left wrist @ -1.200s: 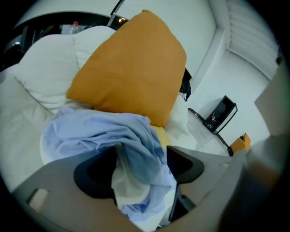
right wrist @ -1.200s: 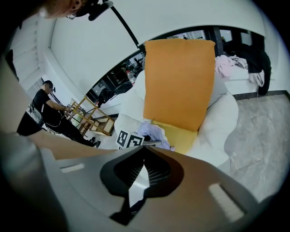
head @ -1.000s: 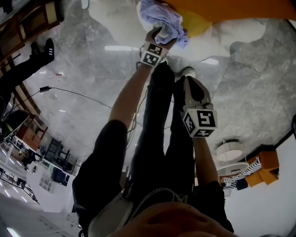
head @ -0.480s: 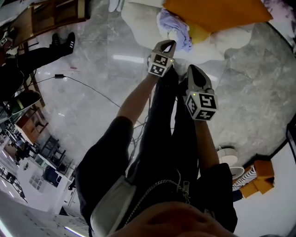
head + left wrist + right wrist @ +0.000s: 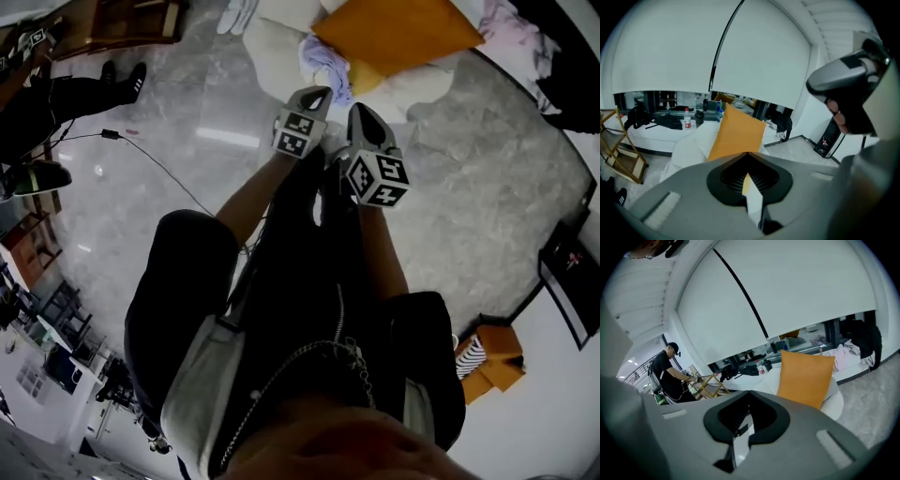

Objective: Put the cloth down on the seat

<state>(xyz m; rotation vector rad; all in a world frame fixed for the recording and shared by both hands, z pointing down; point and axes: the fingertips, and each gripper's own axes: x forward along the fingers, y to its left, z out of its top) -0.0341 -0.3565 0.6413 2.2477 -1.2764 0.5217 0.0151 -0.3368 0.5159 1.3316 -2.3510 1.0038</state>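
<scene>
The lavender cloth (image 5: 324, 56) lies crumpled on the white seat (image 5: 270, 42), against the orange cushion (image 5: 394, 33). My left gripper (image 5: 322, 90) hangs just short of the cloth, shut with nothing in it. My right gripper (image 5: 358, 108) sits beside it, a little nearer to me, also shut and empty. In the left gripper view the closed left gripper (image 5: 748, 153) points at the cushion (image 5: 738, 133) and the seat (image 5: 689, 145); the cloth is hidden there. The right gripper view shows its gripper (image 5: 749, 392) closed before the cushion (image 5: 806, 376).
A person in black (image 5: 56, 98) stands at the left, also seen as a person (image 5: 670, 373) by a wooden rack (image 5: 708, 385). A cable (image 5: 159, 169) crosses the grey marble floor. Pink clothes (image 5: 511, 23) lie far right. An orange box (image 5: 497, 361) sits lower right.
The left gripper has let go of the cloth, shut, and drawn back toward me. The cloth now rests on the seat. Both grippers stand farther from the seat.
</scene>
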